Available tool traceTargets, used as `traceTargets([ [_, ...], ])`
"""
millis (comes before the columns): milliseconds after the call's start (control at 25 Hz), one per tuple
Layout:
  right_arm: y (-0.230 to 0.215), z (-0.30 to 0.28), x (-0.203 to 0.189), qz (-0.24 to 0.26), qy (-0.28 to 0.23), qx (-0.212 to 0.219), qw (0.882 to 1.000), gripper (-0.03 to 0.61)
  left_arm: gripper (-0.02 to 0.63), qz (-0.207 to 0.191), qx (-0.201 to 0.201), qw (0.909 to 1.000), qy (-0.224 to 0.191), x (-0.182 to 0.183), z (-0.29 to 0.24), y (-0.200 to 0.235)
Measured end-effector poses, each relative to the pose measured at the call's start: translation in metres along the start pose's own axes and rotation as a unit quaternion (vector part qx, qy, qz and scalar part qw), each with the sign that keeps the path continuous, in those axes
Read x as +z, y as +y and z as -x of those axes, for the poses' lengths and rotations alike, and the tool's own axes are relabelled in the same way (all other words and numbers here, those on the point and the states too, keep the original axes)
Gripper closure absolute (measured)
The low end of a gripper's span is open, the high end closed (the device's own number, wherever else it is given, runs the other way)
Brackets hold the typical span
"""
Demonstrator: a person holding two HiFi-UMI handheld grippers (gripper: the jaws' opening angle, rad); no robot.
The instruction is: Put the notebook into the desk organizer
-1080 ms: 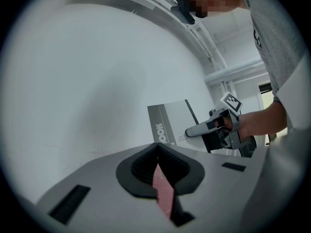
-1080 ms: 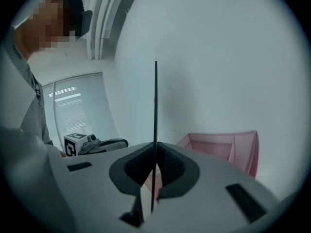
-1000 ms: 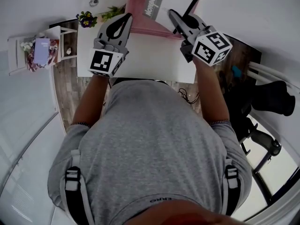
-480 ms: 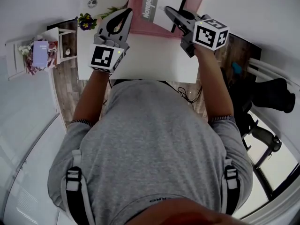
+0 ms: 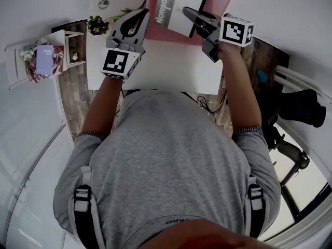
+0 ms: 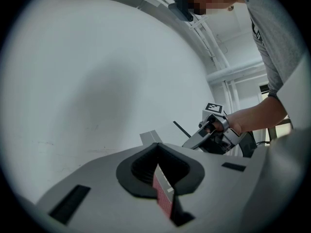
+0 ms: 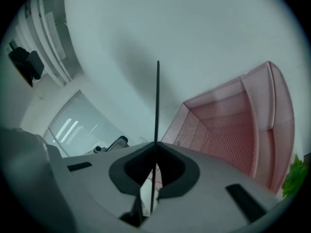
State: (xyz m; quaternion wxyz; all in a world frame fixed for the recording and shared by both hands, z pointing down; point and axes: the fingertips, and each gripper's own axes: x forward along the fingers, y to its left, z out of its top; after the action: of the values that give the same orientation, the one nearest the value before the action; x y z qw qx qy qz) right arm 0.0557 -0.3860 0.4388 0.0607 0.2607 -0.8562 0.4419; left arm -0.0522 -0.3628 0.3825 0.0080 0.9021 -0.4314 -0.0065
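The notebook (image 5: 179, 4), grey and white with a black elastic band, hangs over the pink mesh desk organizer (image 5: 155, 32) at the desk's far side. My right gripper (image 5: 188, 10) is shut on the notebook's near right edge. In the right gripper view the notebook (image 7: 157, 96) shows edge-on as a thin dark line rising from the right gripper (image 7: 156, 147), with the organizer (image 7: 233, 130) just beyond. My left gripper (image 5: 141, 15) is at the organizer's left side. In the left gripper view the left gripper (image 6: 156, 149) is shut on a thin pink mesh wall (image 6: 163, 198).
The white desk (image 5: 155, 69) lies under both arms. A small flower plant (image 5: 96, 22) stands at its far left, by a round white object (image 5: 104, 3). A low shelf (image 5: 46, 56) with small items is on the left, a black chair (image 5: 301, 108) on the right.
Both grippers have shifted toward the desk's far side. The right one rolled and carried the notebook further over the organizer.
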Motion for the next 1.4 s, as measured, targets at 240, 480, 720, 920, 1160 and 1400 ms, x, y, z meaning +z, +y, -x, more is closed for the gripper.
traceTargets([
  [240,-0.004,-0.013,-0.003,-0.050,0.020,0.032,0.998,0.563,0.594,0.000,-0.005,1.0000,0.002,-0.003,-0.007,0.003],
  [480,-0.027,-0.023,-0.010,-0.059,0.057,-0.008,0.997,0.563,0.594,0.009,-0.004,0.9999,0.009,-0.006,-0.009,0.005],
  [720,-0.044,-0.031,-0.017,-0.034,0.071,-0.041,0.996,0.561,0.594,0.006,-0.006,0.9999,0.007,-0.011,-0.008,0.002],
  [920,-0.053,-0.035,-0.019,0.004,0.089,-0.084,0.992,0.555,0.594,0.008,-0.003,0.9999,0.007,-0.011,-0.007,0.002],
  [1160,-0.056,-0.036,-0.020,0.069,0.109,-0.136,0.982,0.543,0.594,0.013,-0.006,0.9998,0.012,-0.008,-0.009,0.001],
  [1400,-0.065,-0.040,-0.031,0.160,0.144,-0.193,0.957,0.506,0.594,0.010,-0.007,0.9999,0.008,-0.004,-0.008,-0.001],
])
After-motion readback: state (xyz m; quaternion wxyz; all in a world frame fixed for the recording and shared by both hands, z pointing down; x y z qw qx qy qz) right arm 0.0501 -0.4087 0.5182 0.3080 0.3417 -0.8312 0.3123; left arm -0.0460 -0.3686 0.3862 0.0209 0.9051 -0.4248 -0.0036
